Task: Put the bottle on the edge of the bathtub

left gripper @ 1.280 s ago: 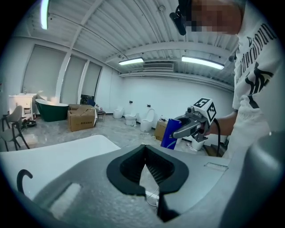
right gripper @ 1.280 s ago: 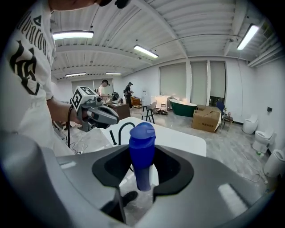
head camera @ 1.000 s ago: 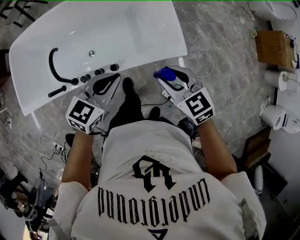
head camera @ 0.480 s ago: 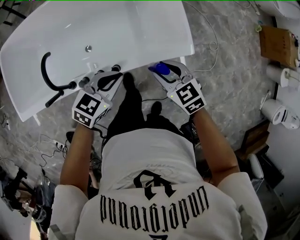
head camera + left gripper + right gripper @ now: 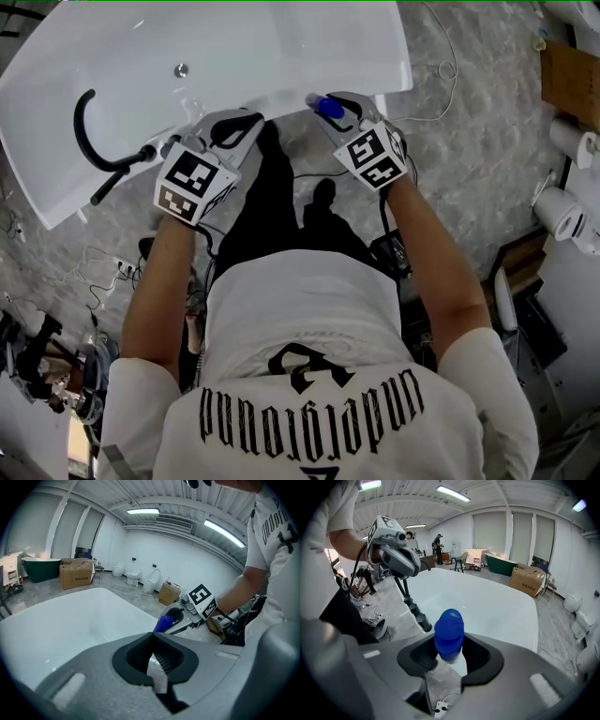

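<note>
A clear bottle with a blue cap (image 5: 449, 630) stands upright between the jaws of my right gripper (image 5: 450, 645), which is shut on its body. In the head view the bottle (image 5: 324, 105) and right gripper (image 5: 339, 112) hang at the near rim of the white bathtub (image 5: 281, 47). My left gripper (image 5: 240, 123) is also at that rim, just right of the black tap knobs (image 5: 173, 145). Its jaws meet at the tip in the left gripper view (image 5: 151, 637), with nothing held. That view also shows the bottle (image 5: 165, 622) to the right.
A black shower hose (image 5: 86, 127) curls on the tub's left end. Cables (image 5: 441, 73) and a power strip (image 5: 122, 267) lie on the marble floor. Cardboard boxes (image 5: 574, 84) and toilets (image 5: 561, 211) stand at the right. A green tub (image 5: 501, 564) and people (image 5: 438, 543) are far off.
Both grippers have moved forward to the tub's near rim. The bottle, held throughout, now sits over the rim instead of over the floor in front.
</note>
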Demonstrator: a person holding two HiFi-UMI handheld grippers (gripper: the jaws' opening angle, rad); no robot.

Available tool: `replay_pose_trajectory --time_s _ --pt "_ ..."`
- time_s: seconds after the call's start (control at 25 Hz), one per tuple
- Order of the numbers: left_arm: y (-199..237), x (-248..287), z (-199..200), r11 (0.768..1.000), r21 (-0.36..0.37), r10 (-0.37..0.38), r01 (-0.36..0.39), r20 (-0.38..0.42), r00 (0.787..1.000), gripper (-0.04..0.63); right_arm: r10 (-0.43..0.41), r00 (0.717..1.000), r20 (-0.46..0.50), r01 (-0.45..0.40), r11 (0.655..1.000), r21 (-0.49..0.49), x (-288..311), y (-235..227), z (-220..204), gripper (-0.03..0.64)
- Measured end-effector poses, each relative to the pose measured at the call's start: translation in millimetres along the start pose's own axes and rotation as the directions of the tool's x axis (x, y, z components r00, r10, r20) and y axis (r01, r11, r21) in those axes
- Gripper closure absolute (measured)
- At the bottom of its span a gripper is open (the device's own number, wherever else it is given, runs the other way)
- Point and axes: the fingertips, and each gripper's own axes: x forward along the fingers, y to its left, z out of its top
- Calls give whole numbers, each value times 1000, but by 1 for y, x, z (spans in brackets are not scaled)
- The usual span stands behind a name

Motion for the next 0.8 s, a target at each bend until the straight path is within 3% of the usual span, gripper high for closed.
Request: replay_pose_trajectory --time_s 0.24,0.8 --pt "1 15 -11 999 -32 -8 7 -15 1000 589 -12 998 -60 9 999 -53 32 -5 -28 465" --pt "6 11 -20 999 -44 8 -9 -11 1000 589 -27 996 -81 25 999 -26 51 -1 -43 463"
